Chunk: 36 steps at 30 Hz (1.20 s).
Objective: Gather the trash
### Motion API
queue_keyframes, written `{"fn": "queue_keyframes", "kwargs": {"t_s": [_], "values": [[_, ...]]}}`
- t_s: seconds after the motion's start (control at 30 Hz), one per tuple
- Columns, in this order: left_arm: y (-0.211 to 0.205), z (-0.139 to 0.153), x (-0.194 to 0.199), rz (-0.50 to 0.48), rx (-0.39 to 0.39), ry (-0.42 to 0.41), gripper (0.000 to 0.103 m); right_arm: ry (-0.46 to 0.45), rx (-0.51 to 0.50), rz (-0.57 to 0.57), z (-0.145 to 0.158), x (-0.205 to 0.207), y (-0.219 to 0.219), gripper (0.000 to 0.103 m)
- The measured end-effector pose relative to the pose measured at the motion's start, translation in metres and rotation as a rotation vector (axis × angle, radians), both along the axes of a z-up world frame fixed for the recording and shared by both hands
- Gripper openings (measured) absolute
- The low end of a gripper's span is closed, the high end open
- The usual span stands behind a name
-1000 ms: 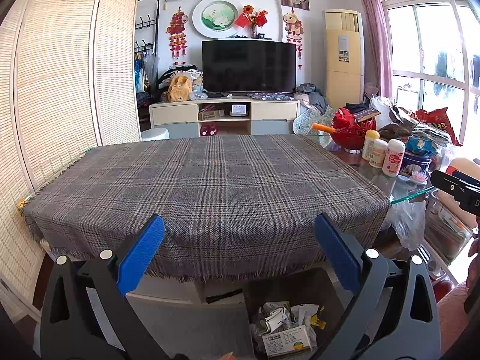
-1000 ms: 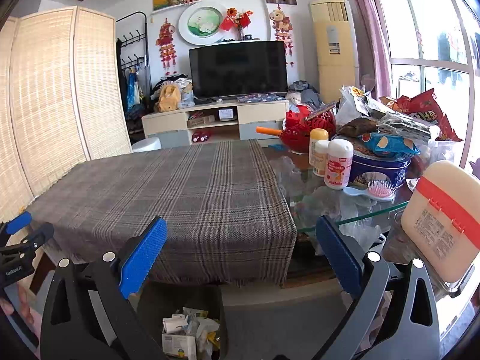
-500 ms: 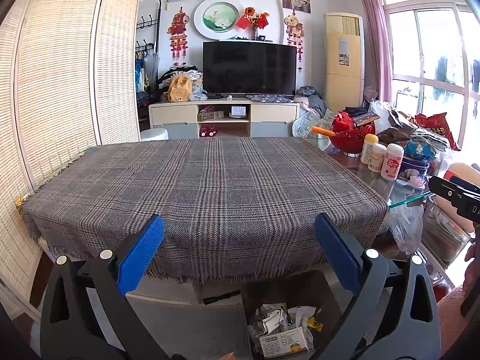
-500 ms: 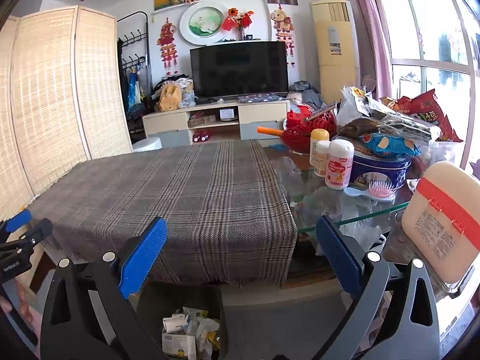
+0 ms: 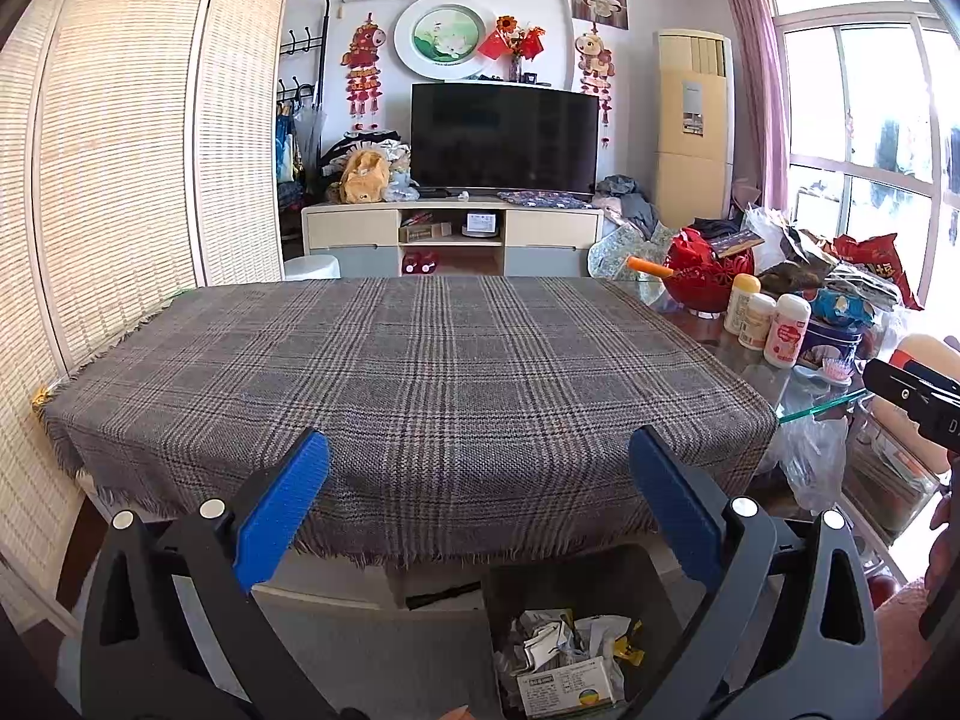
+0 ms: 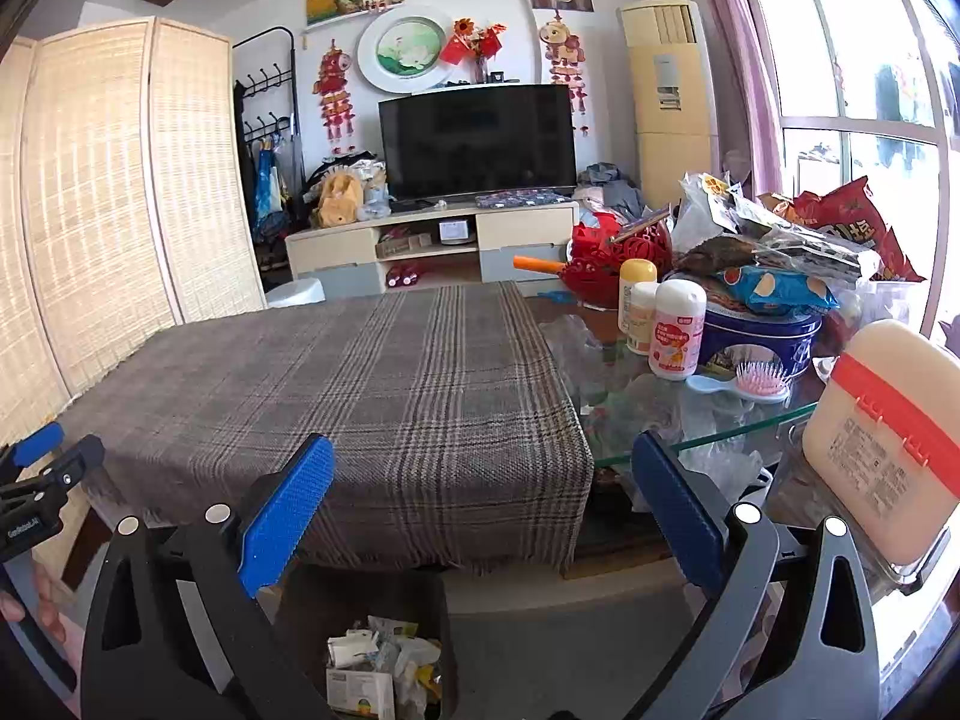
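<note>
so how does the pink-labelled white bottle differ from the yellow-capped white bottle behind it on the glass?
The pink-labelled white bottle has a white cap; the yellow-capped white bottle has a yellow one. The pink-labelled one stands nearest the camera at the front of the row; the yellow-capped one stands at the back, partly hidden by a third bottle. Both are upright on the glass tabletop, beside the blue round tin.

Bright window (image 5: 864,138) daylight, sharp, fisheye-warped edges
</note>
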<state>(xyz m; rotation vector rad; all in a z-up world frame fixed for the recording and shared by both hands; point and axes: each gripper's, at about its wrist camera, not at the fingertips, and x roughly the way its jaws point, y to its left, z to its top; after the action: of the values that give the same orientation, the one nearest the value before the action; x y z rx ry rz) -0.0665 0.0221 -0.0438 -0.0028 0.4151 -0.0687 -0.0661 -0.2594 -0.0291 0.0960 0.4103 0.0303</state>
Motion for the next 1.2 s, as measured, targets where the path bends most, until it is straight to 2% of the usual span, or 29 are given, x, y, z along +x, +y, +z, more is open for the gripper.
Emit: {"fn": "queue_keyframes", "kwargs": {"t_s": [1.2], "values": [[-0.0041, -0.0021, 0.0005, 0.008, -0.003, 0.015, 0.095, 0.016, 0.029, -0.003, -0.0008, 0.0022, -0.0053, 0.100]]}}
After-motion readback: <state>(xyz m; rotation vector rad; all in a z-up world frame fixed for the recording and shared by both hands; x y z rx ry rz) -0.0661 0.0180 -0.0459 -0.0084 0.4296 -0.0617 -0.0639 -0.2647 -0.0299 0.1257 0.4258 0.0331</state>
